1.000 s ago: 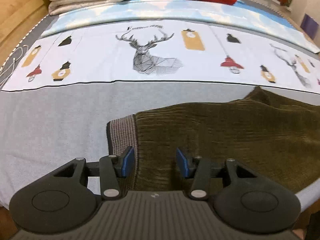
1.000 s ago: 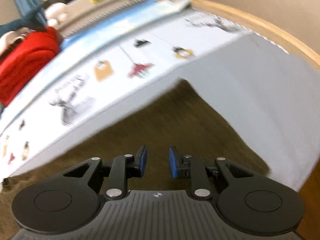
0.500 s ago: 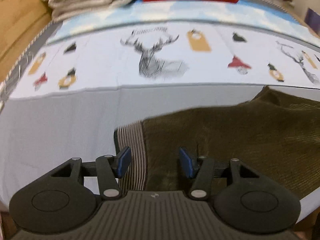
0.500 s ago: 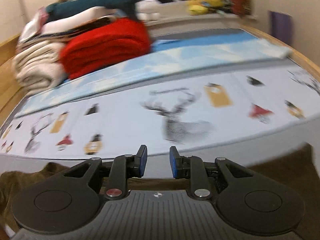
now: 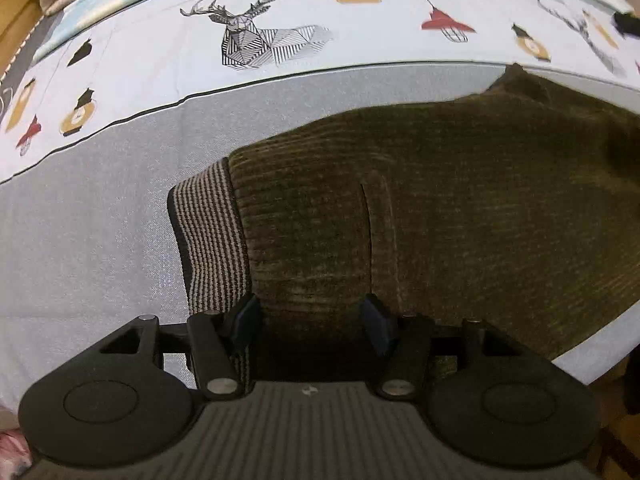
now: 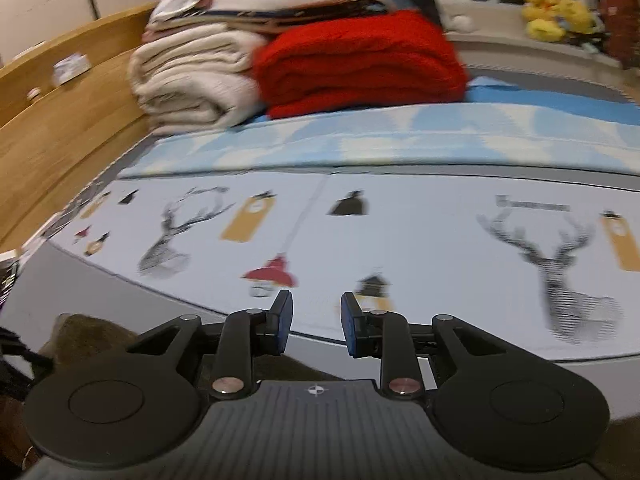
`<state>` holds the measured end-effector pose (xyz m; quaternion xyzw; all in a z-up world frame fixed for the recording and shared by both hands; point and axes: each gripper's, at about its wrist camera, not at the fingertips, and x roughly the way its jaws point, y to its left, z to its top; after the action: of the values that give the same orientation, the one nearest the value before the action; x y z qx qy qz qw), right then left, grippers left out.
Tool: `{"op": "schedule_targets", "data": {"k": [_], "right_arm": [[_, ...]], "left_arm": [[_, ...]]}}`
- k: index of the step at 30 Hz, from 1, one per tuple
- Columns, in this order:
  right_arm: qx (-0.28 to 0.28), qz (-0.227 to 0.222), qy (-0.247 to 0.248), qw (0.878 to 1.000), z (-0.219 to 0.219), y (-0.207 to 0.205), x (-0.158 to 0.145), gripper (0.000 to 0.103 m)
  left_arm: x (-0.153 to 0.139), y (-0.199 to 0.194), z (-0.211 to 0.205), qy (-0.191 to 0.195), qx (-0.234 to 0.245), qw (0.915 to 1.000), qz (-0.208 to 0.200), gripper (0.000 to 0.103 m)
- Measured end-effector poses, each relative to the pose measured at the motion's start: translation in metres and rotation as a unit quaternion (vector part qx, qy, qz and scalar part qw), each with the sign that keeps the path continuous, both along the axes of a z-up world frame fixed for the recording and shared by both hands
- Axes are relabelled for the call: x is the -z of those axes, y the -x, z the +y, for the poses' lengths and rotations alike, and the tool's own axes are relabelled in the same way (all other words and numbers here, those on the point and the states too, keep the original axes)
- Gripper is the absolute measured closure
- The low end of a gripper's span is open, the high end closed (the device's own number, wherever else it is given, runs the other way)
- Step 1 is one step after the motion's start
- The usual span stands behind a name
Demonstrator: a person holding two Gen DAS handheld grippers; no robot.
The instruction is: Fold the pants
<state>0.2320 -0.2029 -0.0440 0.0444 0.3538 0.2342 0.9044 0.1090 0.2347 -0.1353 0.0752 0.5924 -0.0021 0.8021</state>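
Olive corduroy pants (image 5: 460, 208), one pair

— Seen near the bottom edge?
— Right tool (image 6: 316, 322), blue pads parted with a narrow gap, nothing between them.

— And below the tool?
— Dark olive pants (image 6: 86, 334) at near left, lying on the grey part of the bed sheet (image 6: 420, 248). Printed with deer heads and lanterns farther out.

— Farther back?
— Pale blue cover (image 6: 360, 140) across the bed, then a folded red blanket (image 6: 360, 64), touching a cream blanket stack (image 6: 188, 80) to its left. Wooden bed frame (image 6: 68, 120) at far left. Yellow plush toys (image 6: 556, 16) far right, blurred.
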Motion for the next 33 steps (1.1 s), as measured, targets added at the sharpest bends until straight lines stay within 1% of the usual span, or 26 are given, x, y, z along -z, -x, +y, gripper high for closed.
{"op": "schedule_targets", "data": {"k": [3,7,10,12,14,15,16,17,18,19,21,22,23,26,27,28,29,31,33], "right_arm": [[-0.033,0.021,-0.004,0.999,0.027,-0.009,0.008,0.075],[-0.073,0.055,0.011,0.996,0.062,-0.021,0.028,0.075],[-0.098,0.093,0.018,0.991,0.08,-0.031,0.047,0.075],[-0.11,0.13,0.004,0.985,0.088,-0.039,0.061,0.075],[-0.123,0.153,-0.004,0.981,0.094,-0.045,0.072,0.075],[-0.134,0.158,0.002,0.978,0.1,-0.047,0.078,0.075],[-0.141,0.157,0.014,0.977,0.105,-0.049,0.083,0.075],[-0.146,0.157,0.028,0.976,0.109,-0.051,0.088,0.082],[-0.15,0.155,0.032,0.976,0.112,-0.055,0.091,0.094],[-0.147,0.14,0.026,0.979,0.112,-0.058,0.087,0.095],[-0.141,0.114,-0.004,0.984,0.111,-0.064,0.074,0.095],[-0.146,0.1,-0.003,0.984,0.115,-0.064,0.072,0.095],[-0.158,0.082,0.018,0.984,0.121,-0.06,0.073,0.095],[-0.161,0.074,0.067,0.982,0.133,-0.057,0.09,0.094],[-0.152,0.069,0.075,0.983,0.133,-0.057,0.093,0.093],[-0.137,0.062,0.08,0.985,0.131,-0.059,0.092,0.083],[-0.113,0.052,0.081,0.989,0.125,-0.06,0.086,0.081],[-0.046,0.017,0.084,0.995,0.107,-0.064,0.07,0.081],[0.023,-0.007,0.068,0.997,0.075,-0.068,0.05,0.081]], "left_arm": [[0.003,-0.002,-0.002,-0.005,0.015,0.9999,0.002,0.04],[0.007,0.0,-0.001,-0.003,0.024,0.9997,0.001,0.039],[0.005,0.007,0.004,0.002,0.025,0.9997,0.001,0.039],[0.008,0.006,0.006,0.004,0.026,0.9997,0.001,0.039],[0.008,0.006,0.007,0.005,0.029,0.9996,0.001,0.038],[0.008,0.007,0.007,0.005,0.031,0.9995,0.0,0.038],[0.008,0.007,0.007,0.006,0.032,0.9995,0.0,0.038],[0.008,0.007,0.007,0.007,0.032,0.9995,-0.001,0.038],[0.007,0.008,0.007,0.008,0.032,0.9994,-0.001,0.038],[0.007,0.009,0.007,0.008,0.033,0.9994,-0.001,0.038],[0.007,0.009,0.007,0.007,0.034,0.9994,-0.002,0.038],[0.007,0.01,0.008,0.007,0.034,0.9994,-0.003,0.038],[0.007,0.01,0.009,0.011,0.034,0.9994,-0.003,0.038],[0.006,0.01,0.01,0.017,0.03,0.9994,-0.002,0.038],[0.005,0.009,0.01,0.018,0.028,0.9994,-0.001,0.038],[0.004,0.009,0.011,0.02,0.025,0.9995,-0.001,0.038],[0.003,0.008,0.011,0.021,0.021,0.9995,0.0,0.038],[0.0,0.007,0.013,0.027,0.01,0.9996,-0.001,0.038],[-0.005,0.006,0.014,0.027,0.002,0.9996,-0.01,0.038]]}}
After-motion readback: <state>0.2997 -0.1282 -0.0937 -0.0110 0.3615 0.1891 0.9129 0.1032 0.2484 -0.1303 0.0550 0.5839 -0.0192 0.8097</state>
